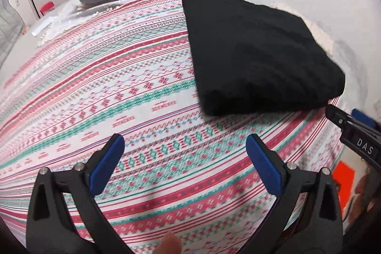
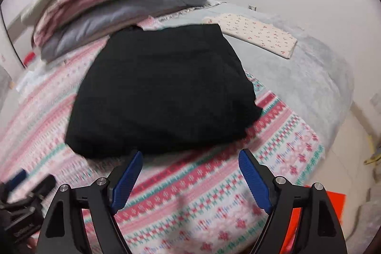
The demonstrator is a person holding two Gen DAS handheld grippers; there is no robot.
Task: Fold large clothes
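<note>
Two hand-held grippers hang over a bed, both pointing steeply down with their blue pads spread wide and nothing between them. The left hand-held gripper (image 1: 184,146) is above bare patterned sheet (image 1: 119,87), a cloth striped in pink, red and teal; a fingertip (image 1: 170,242) shows at the bottom edge of that view. The right hand-held gripper (image 2: 190,163) is also above the sheet, its pad tips just short of the near edge of the folded black garment (image 2: 162,92). In the left view the right one's black tip reaches in from the right, close to the garment's near corner; whether it touches I cannot tell. The garment lies flat on the sheet as a thick, roughly square bundle. An orange item (image 2: 333,204) shows low beside the bed. Beyond the garment to the right, a small floral cloth (image 2: 257,35) lies on a grey blanket (image 2: 309,77). Farthest back, a stack of folded bedding (image 2: 114,4), grey below and pink and beige above, sits by the wall.
</note>
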